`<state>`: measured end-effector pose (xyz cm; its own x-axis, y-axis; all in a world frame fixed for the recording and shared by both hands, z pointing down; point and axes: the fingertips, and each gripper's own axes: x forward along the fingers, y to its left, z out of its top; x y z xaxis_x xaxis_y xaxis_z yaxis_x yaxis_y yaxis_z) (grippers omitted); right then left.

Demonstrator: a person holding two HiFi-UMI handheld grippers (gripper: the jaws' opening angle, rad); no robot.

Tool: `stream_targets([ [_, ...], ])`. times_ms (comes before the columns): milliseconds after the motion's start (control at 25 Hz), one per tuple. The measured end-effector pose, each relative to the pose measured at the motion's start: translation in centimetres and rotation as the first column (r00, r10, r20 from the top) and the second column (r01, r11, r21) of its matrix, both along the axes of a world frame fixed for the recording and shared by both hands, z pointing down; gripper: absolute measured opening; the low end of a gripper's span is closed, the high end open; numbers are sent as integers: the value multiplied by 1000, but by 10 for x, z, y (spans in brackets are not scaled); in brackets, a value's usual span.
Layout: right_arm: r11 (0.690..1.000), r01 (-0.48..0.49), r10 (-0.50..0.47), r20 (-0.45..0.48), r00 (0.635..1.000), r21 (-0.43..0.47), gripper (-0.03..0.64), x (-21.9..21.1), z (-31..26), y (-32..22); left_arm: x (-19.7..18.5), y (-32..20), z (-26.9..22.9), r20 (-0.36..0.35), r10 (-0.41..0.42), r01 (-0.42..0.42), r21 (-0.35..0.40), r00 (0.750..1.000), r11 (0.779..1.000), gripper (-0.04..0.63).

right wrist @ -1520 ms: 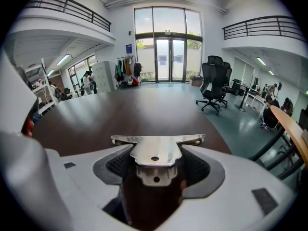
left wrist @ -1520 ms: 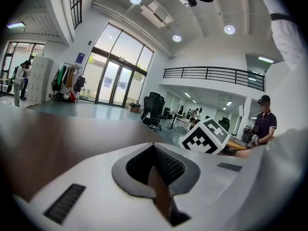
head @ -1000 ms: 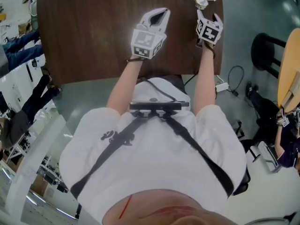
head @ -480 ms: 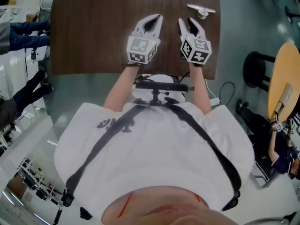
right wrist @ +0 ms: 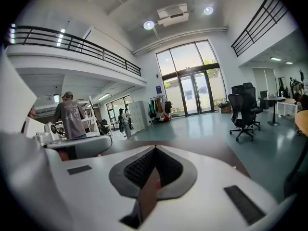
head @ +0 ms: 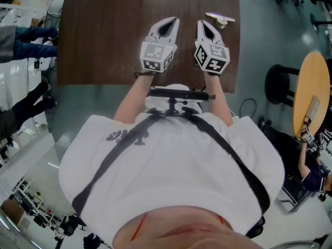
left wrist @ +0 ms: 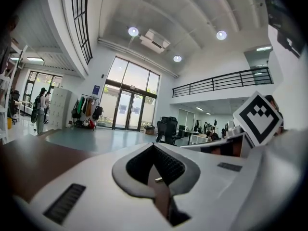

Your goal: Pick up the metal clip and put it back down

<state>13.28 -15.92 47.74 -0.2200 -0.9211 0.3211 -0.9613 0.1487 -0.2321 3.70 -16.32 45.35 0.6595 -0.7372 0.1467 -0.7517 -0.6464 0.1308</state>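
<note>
Tongs both pinched shut and empty: right tongs (head: 203, 26) freshly closed on nothing, left tongs (head: 170, 22) beside them. Metal clip (head: 220, 19) noted lying on worktop (head: 104, 35), just beyond right tongs, apart. Judged set back down; seemingly nothing left.

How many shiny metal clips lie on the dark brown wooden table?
1. The shiny metal clip lies near the right edge of the dark brown wooden table, just right of the shut right gripper. None appears hidden.
</note>
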Motion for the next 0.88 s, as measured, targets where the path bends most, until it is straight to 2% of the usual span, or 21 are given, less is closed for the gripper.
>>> stream_targets([
  [560, 998, 21, -18, -71, 997, 55, 8, -12, -27, 8, -2, 5, -19, -30, 8, -7, 37, 1000, 999, -3],
  [880, 999, 9, -6, -78, 997, 40, 8, -5, -23, 14, 1, 11, -20, -52, 15, -13, 46, 999, 999, -3],
])
